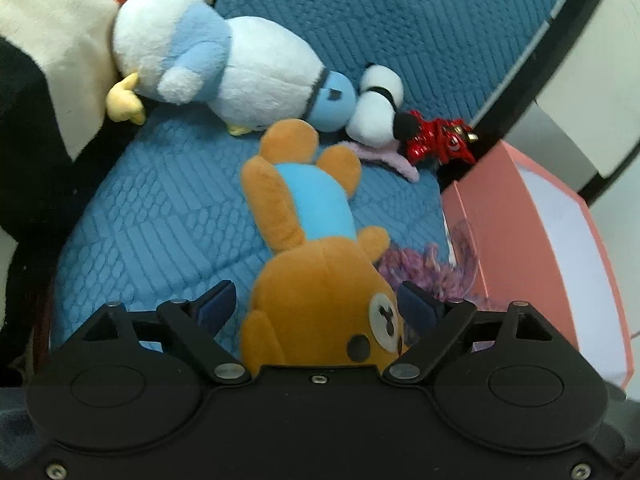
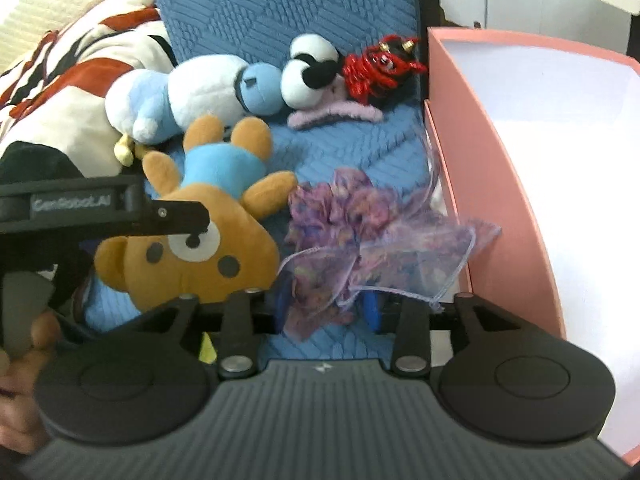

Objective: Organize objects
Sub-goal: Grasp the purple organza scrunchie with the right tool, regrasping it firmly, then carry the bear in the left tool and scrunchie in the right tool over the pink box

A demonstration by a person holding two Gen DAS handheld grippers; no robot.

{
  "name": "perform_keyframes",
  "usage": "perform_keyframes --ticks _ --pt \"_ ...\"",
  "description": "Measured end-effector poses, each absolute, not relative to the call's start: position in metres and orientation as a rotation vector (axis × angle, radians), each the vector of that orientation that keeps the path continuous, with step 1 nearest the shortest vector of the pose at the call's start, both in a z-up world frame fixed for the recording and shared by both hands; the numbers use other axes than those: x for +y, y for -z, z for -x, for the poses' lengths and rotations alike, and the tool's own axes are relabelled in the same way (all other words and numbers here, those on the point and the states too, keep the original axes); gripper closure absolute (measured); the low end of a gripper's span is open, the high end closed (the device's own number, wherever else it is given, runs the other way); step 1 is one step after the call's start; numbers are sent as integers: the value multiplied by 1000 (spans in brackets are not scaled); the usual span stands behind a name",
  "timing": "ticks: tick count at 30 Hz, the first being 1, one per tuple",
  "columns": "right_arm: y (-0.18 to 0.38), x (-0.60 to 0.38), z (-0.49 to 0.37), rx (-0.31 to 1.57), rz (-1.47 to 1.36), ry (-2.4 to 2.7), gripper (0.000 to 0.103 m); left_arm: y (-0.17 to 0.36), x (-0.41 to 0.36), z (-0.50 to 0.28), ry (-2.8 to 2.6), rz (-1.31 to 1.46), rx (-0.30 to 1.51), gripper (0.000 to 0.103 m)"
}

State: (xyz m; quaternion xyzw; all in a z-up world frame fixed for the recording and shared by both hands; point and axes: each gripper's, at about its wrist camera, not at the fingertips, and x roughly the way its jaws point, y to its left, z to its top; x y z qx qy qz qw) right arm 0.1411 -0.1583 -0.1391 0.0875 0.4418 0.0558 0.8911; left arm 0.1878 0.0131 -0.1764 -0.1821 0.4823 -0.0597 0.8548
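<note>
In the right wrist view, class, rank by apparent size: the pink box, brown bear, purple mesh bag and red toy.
1. pink box
2. brown bear, purple mesh bag: look alike, so unranked; both sit nearest the camera
3. red toy, though farthest away

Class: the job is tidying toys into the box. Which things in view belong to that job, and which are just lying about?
Job: brown bear, between the open left gripper; purple pouch, at the right gripper; penguin; panda; red toy; pink box.

Lying about: striped blanket; blue cushion.
</note>
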Motion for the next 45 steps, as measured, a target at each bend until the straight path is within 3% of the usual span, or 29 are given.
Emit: perform_keyframes --ticks 2,5,26,28,32,35,38,41,45 --pt "138 -158 -141 910 -175 -115 46 179 17 -191 102 395 1020 14" --pt "137 -161 -143 894 -172 -112 36 183 21 -195 92 408 1034 13" --pt "183 -148 -187 946 29 -64 35 201 17 -205 176 485 1111 11" --pt "185 -148 -186 947 38 -51 41 202 14 -205 186 483 1119 13" --pt "184 -153 -187 937 55 3 73 203 5 -206 196 450 1127 18" --pt "178 -159 -186 921 10 4 83 204 -1 -207 194 419 1126 18" --pt "171 -160 -182 914 -27 0 92 206 -5 -208 186 400 1134 18" --pt "160 -158 -179 921 -54 -43 93 207 -8 -209 177 388 1136 18" --pt "157 -158 -177 933 -43 -59 93 201 -9 -208 172 384 1131 26"
